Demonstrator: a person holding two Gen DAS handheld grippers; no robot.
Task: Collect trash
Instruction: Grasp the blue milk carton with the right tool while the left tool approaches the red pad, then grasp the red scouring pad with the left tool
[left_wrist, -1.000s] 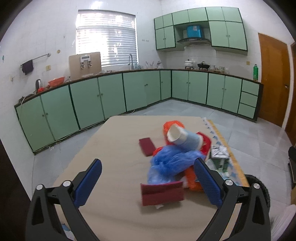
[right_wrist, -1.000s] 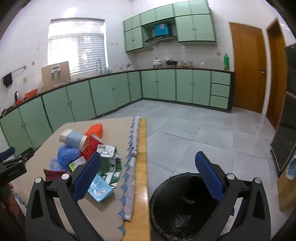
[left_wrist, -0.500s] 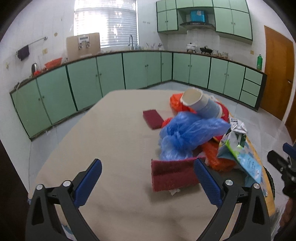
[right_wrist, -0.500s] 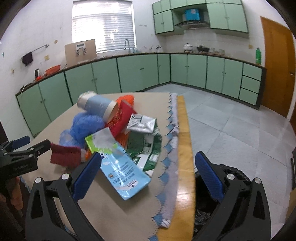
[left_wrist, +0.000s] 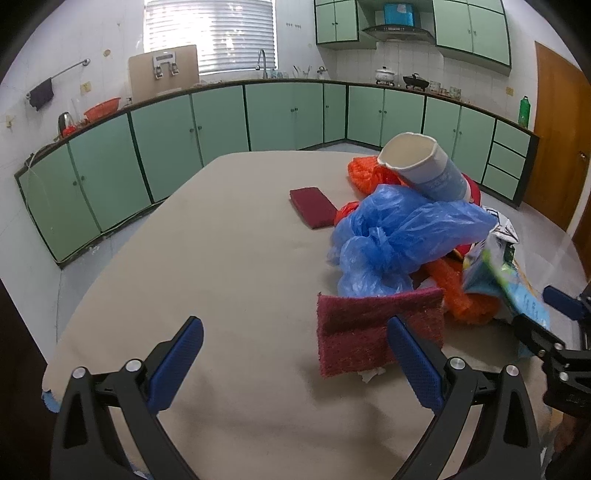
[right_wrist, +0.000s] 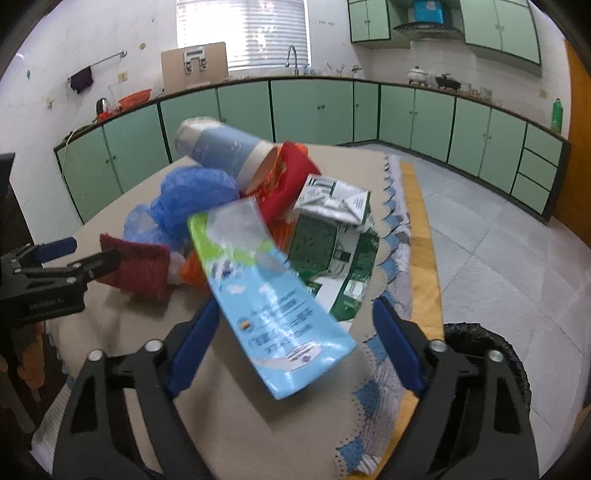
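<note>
Both grippers closer to trash pile than second ago. Right gripper (right_wrist: 291, 349) jaws apart, straddling blue pouch (right_wrist: 273, 299) at 12 o'clock. Left gripper (left_wrist: 295, 365) apart, maroon pad (left_wrist: 373, 332) at 1 o'clock. Bin (right_wrist: 487, 350) at 4 o'clock. Pickup looks imminent.

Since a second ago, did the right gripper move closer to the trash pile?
Yes. The right gripper swung from over the black bin toward the table; the light blue packet now lies between its open jaws.
</note>
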